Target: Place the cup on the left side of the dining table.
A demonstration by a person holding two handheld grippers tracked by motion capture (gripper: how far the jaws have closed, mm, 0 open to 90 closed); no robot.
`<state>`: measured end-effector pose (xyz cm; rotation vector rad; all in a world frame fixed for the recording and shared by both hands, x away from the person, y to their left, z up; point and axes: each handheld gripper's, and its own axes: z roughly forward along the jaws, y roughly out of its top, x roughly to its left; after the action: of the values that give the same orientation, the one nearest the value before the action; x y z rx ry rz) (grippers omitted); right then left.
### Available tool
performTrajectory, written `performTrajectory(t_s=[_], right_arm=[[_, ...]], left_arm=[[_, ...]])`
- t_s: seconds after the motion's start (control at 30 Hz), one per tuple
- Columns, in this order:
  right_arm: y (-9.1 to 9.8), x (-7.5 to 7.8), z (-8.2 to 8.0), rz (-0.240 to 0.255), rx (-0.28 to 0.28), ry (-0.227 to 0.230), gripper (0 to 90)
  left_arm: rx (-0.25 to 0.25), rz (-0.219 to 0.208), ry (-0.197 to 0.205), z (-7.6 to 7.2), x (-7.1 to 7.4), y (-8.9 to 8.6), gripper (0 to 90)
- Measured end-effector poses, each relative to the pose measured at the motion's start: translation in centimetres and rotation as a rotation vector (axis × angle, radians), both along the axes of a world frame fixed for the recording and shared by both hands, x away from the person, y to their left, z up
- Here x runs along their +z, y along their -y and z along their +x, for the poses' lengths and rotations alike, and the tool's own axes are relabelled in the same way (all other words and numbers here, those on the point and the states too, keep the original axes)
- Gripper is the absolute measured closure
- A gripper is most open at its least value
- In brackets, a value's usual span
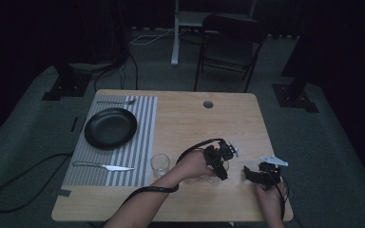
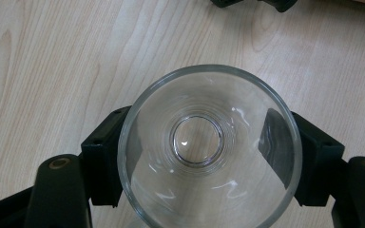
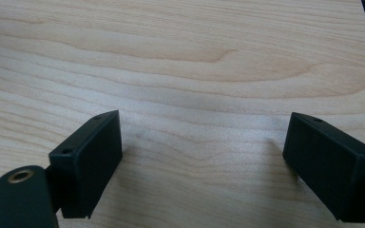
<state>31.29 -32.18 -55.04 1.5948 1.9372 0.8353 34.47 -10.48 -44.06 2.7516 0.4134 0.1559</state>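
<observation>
The left hand-held gripper (image 2: 204, 156) points straight down over the counter (image 2: 52, 57), its jaws clamped on the sides of an upright clear glass (image 2: 206, 142). Beside it, the right hand-held gripper (image 3: 204, 161) hovers low with jaws wide apart, holding nothing.

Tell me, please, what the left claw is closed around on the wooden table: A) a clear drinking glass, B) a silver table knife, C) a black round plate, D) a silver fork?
A: in the left gripper view the left claw has a black pad against each side of the clear drinking glass.
</observation>
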Motion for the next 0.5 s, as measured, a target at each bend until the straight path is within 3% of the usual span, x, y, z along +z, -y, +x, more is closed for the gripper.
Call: performTrajectory(t_s=[0.23,0.5], right_arm=[[0.0,0.0,0.0,0.001,-0.001,-0.001,12.3],[0.0,0.0,0.0,-0.001,0.002,0.003,12.3]], left_arm=[[0.011,0.003,0.042,0.0,0.2,-0.1,28.7],[0.046,-0.039,0.054,0.8,1.1,-0.7,28.7]])
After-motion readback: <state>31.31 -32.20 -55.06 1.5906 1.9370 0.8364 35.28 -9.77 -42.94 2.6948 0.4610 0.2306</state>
